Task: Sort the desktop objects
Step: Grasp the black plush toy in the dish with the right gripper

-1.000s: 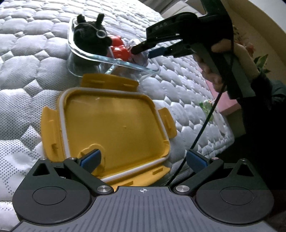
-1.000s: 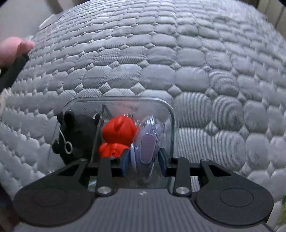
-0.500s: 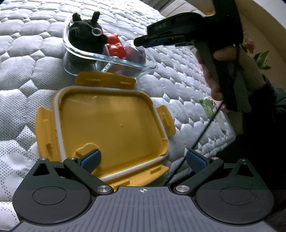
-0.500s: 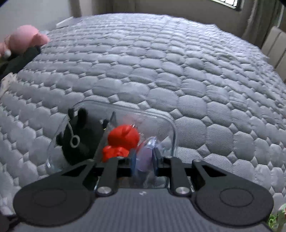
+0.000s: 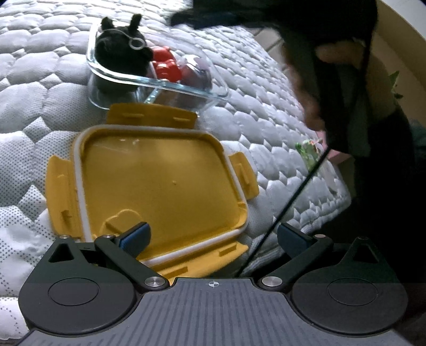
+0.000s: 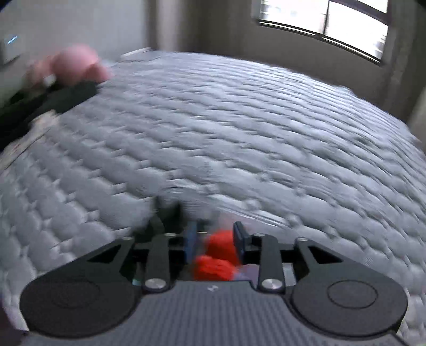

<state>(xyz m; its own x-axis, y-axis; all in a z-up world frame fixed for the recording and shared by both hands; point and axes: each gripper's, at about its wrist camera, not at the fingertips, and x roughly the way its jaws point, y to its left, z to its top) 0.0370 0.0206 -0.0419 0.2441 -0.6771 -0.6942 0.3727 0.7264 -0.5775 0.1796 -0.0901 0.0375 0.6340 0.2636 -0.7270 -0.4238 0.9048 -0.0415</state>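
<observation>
A clear glass container stands on the quilted mattress and holds a black plush toy, a red figure and a purple round object. A yellow lid lies upside down in front of it. My left gripper is open and empty, low over the lid's near edge. My right gripper is open and empty, raised above the container; the red figure and the black plush show blurred below it. In the left wrist view it is a dark blur at the top.
The grey quilted mattress stretches far ahead. Its right edge drops off near a green and pink item. A pink plush lies at the far left. A black cable crosses to the right of the lid.
My right gripper let go of the purple object in the container, opened and lifted up and away. The left gripper has stayed open over the lid.
</observation>
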